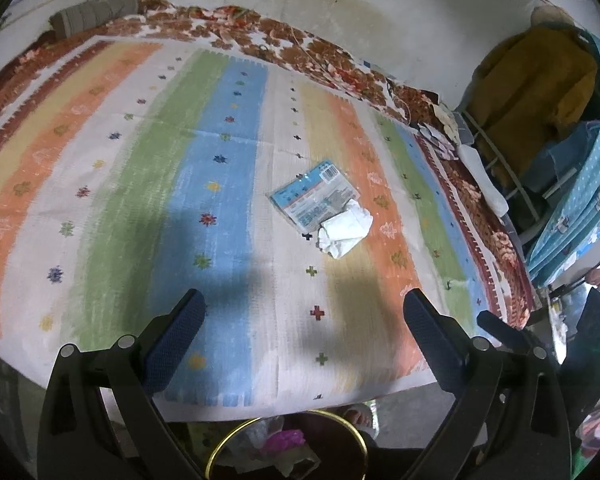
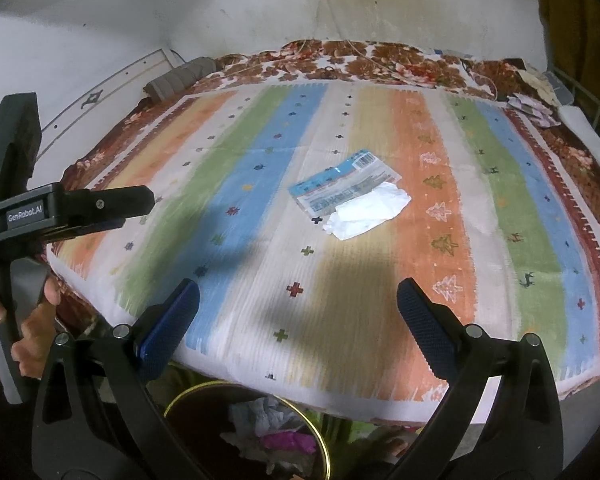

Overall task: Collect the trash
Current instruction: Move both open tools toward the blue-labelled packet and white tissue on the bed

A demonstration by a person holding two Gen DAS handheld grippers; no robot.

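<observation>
With both the left gripper [image 1: 302,322] and right gripper [image 2: 298,312] spread wide and empty, we are eyeing the crumpled tissue [image 2: 370,214] overlapping the blue wrapper [image 2: 342,188] at frame centre, ahead of both, its long axis slanting toward upper right.

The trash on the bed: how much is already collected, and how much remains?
Done: the gold-rimmed bin below the bed edge already holds crumpled paper and something pink. In hand: nothing; the left claw and right claw are both open and empty. Left: the blue wrapper and the white tissue overlapping it on the striped blanket.
</observation>
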